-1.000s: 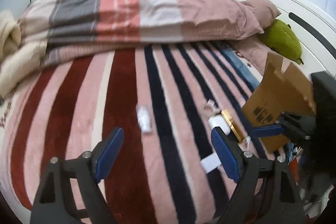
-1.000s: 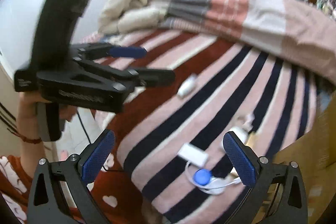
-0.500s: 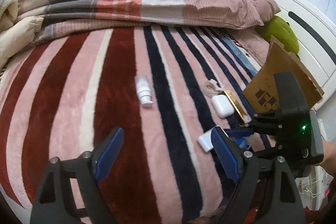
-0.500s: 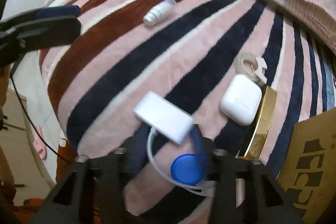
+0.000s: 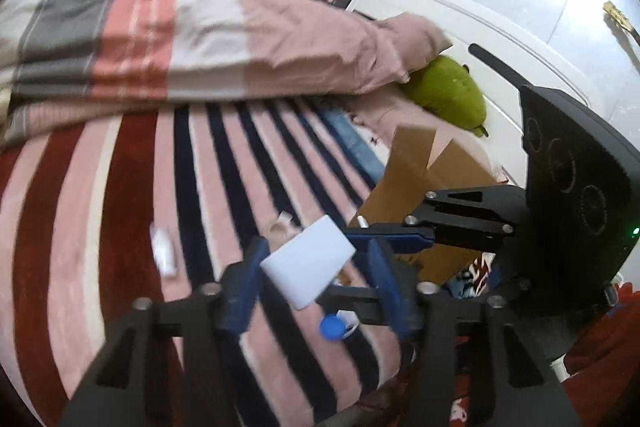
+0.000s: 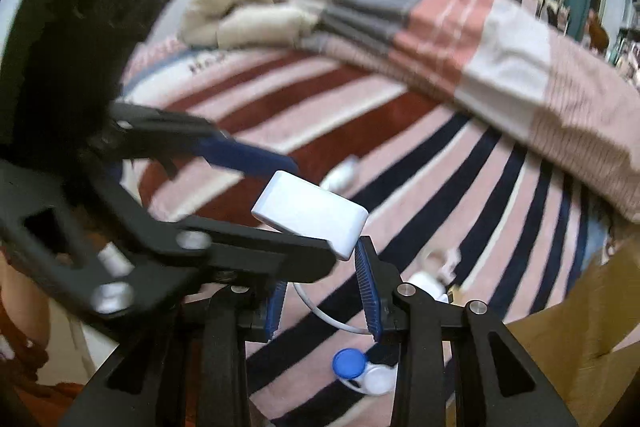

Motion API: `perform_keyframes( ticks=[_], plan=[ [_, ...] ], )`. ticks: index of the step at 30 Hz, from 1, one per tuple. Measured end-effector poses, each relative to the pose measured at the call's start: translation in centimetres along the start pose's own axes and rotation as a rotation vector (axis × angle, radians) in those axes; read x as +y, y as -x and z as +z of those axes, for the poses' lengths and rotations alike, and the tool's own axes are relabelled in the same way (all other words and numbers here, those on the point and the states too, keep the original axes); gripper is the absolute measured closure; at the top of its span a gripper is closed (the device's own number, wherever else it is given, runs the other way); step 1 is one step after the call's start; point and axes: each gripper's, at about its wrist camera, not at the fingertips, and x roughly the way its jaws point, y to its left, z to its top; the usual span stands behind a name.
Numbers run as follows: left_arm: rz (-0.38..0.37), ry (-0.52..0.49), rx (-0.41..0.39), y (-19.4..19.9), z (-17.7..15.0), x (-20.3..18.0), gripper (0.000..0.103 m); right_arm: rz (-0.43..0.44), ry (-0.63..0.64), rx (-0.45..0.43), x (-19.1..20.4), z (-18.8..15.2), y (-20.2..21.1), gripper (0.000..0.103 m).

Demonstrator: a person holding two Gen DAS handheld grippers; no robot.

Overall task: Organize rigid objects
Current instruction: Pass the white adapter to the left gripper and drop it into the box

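White adapter (image 5: 308, 263) is lifted above the striped blanket (image 5: 120, 211), clamped in the left gripper (image 5: 316, 277), whose jaws have just closed on it. Right gripper (image 6: 324, 297), narrowed, appears to pinch its cable (image 6: 320, 311). Cardboard box (image 5: 420, 179) stands right of the adapter.

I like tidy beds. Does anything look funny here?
The white block hangs tilted above the bed, gripped by the left gripper, whose jaws have just been closing on it. Its cable trails down between the right gripper fingers toward a blue cap on the bed.
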Motion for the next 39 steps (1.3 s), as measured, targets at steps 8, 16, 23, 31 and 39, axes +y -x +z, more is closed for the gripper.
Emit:
perform_keyframes(
  ticks=[8, 16, 23, 31, 39],
  plan=[
    [-0.037, -0.139, -0.012, -1.8, 6.1, -7.2, 0.068, -0.075, -0.015, -0.118, -4.3, 1.1, 6.7, 0.076],
    [-0.117, -0.232, 0.053, -7.4, 9.9, -14.5, 0.068, -0.18, -0.118, -0.164, -11.3, -1.8, 13.3, 0.076],
    [-0.142, -0.206, 0.228, -14.5, 9.4, -16.4, 0.068, -0.207, -0.218, -0.095, -16.5, -6.0, 14.3, 0.076],
    [-0.1, -0.175, 0.355, -18.2, 7.6, -15.7, 0.058, -0.177, -0.262, 0.075, -18.8, -8.9, 10.0, 0.076],
    [-0.017, -0.186, 0.212, -12.3, 8.4, -13.9, 0.024, -0.208, -0.264, 0.091, -18.1, -8.7, 9.8, 0.049]
  ],
)
